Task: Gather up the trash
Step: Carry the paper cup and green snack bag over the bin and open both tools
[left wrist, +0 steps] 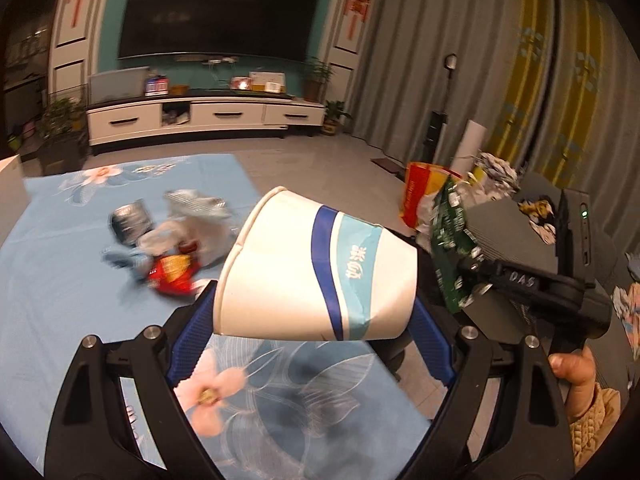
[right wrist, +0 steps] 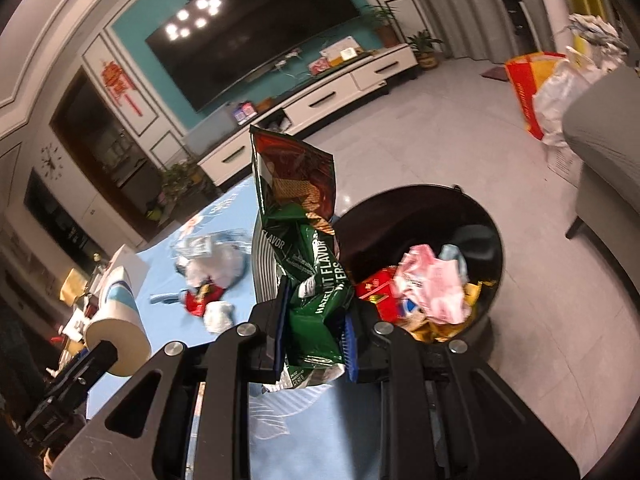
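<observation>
My left gripper is shut on a white paper cup with a blue band, held sideways above the blue floral cloth; the cup also shows in the right wrist view. My right gripper is shut on a green hazelnut wafer bag, held upright beside the black trash bin, which holds pink and red wrappers. The wafer bag also shows in the left wrist view. A pile of wrappers lies on the cloth.
A white TV cabinet and a large TV stand at the far wall. A red-and-yellow bag full of paper sits on the floor by grey curtains. A grey sofa is right of the bin.
</observation>
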The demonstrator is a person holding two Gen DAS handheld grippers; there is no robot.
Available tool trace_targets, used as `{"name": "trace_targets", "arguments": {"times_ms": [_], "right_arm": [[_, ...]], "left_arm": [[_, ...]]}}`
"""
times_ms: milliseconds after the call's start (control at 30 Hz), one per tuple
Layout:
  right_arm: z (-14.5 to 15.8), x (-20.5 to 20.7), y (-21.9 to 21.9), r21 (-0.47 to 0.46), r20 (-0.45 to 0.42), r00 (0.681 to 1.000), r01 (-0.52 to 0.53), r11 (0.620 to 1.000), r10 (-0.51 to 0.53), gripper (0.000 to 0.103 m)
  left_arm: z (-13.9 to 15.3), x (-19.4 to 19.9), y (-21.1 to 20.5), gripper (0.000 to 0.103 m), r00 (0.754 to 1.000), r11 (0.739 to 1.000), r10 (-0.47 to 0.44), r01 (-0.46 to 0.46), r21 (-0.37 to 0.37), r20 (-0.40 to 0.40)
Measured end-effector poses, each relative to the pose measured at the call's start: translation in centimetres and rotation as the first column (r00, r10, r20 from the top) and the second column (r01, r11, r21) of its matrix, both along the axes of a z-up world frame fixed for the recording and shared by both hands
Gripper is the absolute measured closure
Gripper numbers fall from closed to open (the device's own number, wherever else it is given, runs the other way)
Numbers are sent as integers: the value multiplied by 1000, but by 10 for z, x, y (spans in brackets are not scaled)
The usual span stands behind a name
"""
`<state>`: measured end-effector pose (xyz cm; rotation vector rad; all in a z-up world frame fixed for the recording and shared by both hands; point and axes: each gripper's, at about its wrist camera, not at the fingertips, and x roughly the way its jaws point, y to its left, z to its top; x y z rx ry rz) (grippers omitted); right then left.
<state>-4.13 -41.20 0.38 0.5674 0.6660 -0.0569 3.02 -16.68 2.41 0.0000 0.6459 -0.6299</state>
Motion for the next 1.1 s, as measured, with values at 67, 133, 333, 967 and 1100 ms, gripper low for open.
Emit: {"name": "trace_targets", "arguments": {"times_ms": [67,133,333,967,1100], "right_arm": [[-5,0,-7,7,-10,1000,14,1000,-14,79],[-10,0,-14,15,-18,1000,25,1000,-25,79],[-29,11,-31,37,-52,998,42,998,-40,79],[-66,38,-65,50,-151,979,144,988,-135,45],[-58,25,-61,66,-136,983,134,989,-124,45]], "left_arm": [[-2,4,-16,15,1000,1000,-22,22,6,4],[-5,10,-36,15,998,998,-56,56,15,1],[-20,29,-91,15,992,991,-128,128,50,-6],[-62,79,-120,6,990,990,-98,108,91,-105],[-64,60,-91,6,989,991,-82,94,94,-122]]}}
